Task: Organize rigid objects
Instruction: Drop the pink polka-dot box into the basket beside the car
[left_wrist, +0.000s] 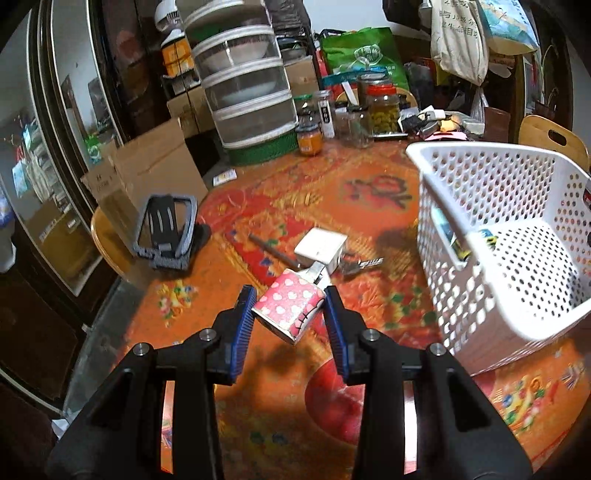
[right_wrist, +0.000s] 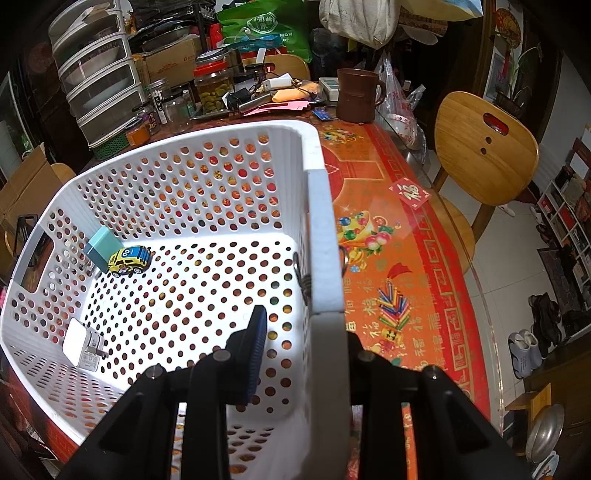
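The left gripper (left_wrist: 290, 317) is clamped on a small pink box (left_wrist: 288, 308) patterned with white hearts — its blue pads press the box's two sides, and the box hangs tilted, clear of the orange-red tablecloth (left_wrist: 280, 206), with a metal part at its far end. No writing on the box can be read.

Just beyond it on the cloth lie a white square adapter (left_wrist: 320, 248), a key (left_wrist: 360, 264) and a thin dark rod (left_wrist: 273, 251). Farther left stands a grey folding stand (left_wrist: 166, 232).

The right gripper (right_wrist: 303, 343) is closed on the rim of the white perforated basket (right_wrist: 325, 240) — one blue pad sits inside the wall, the other finger outside it. The basket stands on the table to the right of the pink box. Inside it lie a yellow toy car (right_wrist: 130, 261), whose blue roof bears a marking too small to make out, a pale teal plug block (right_wrist: 101, 245) touching the car, and a white charger (right_wrist: 83, 347) with fine print on its pronged face, too small to read.

On the cloth beside the basket, a red paper square (right_wrist: 410, 192) carries the character 福, and the same character repeats in gold along the cloth's red border. At the back stand a green bag (right_wrist: 264, 27) with white Chinese lettering, a jar of green pickles (right_wrist: 214, 85) and a brown mug (right_wrist: 358, 96).
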